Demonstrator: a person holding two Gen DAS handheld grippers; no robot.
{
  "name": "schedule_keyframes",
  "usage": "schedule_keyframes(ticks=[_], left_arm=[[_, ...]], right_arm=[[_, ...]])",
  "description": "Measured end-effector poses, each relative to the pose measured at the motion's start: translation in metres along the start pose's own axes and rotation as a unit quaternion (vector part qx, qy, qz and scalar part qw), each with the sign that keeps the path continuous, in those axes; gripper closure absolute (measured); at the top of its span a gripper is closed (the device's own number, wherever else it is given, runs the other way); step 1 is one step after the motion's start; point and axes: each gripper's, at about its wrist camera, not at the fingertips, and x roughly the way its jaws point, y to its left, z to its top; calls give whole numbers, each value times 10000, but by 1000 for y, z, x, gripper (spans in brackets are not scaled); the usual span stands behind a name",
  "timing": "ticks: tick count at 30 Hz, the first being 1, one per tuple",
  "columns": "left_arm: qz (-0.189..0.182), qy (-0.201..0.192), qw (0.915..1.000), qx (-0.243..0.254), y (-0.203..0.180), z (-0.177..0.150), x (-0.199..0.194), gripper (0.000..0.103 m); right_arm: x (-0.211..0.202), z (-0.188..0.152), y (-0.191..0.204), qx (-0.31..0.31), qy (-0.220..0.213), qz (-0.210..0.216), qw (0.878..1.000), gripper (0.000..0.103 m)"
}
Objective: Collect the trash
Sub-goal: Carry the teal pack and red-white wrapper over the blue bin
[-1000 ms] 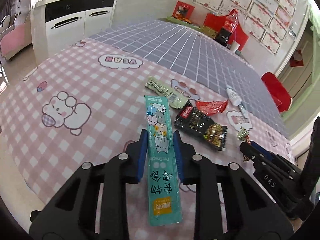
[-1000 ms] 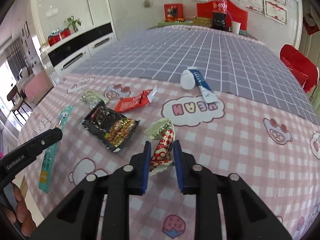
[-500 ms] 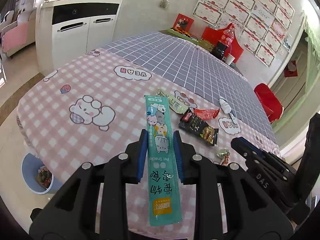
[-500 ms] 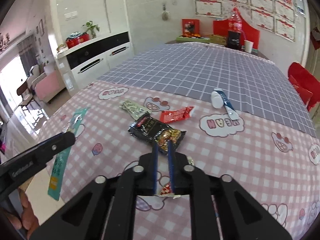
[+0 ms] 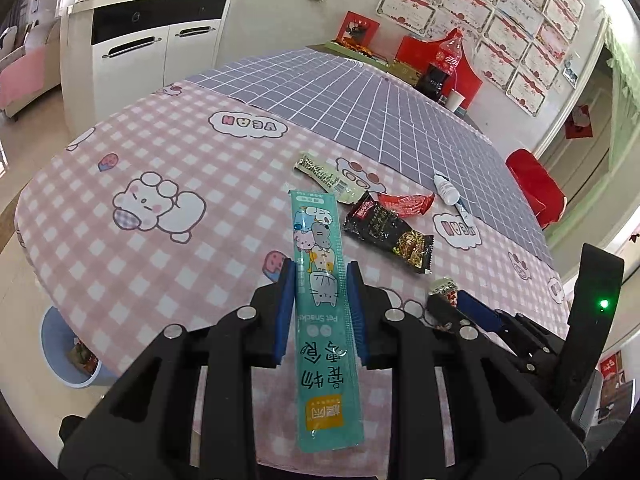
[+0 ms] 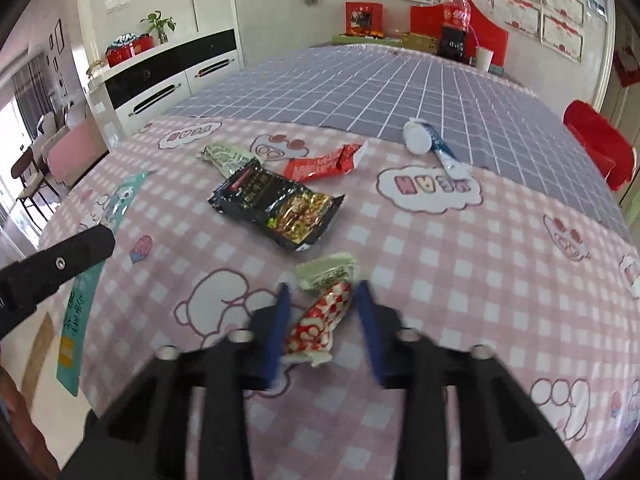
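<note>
L tongs [image 5: 320,276] pinching the teal pet-snack sachet [image 5: 324,300] mid-length, long axis along the fingers, top end at 12 over the bench [image 5: 168,152]; blue bin [image 5: 64,356] sits on the floor at 8 from them, so prob. a swing that way to drop. R tongs [image 6: 322,292] spread, straddling the red-white checkered wrapper [image 6: 320,318], which lies crumpled, long axis approx 1-to-7 btwn the fingers, not yet gripped. Black snack bag [image 6: 276,204] at 11 from R tongs, flat, R nearer.
</note>
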Motion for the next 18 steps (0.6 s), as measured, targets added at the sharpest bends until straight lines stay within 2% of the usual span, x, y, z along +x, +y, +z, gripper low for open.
schedule_keyframes(ticks=[3, 11, 18], left_arm=[[-3, -16, 10000, -12, 1, 1, 1, 78], [42, -186, 9995, -245, 26, 7, -13, 78], [325, -494, 9957, -710, 85, 10, -48, 78]], right_arm=[[-3, 1, 1, -10, -130, 112, 9999, 85], [-24, 16, 28, -64, -388, 928, 9949, 85], [-27, 33, 104, -468, -438, 1787, 9818, 85]])
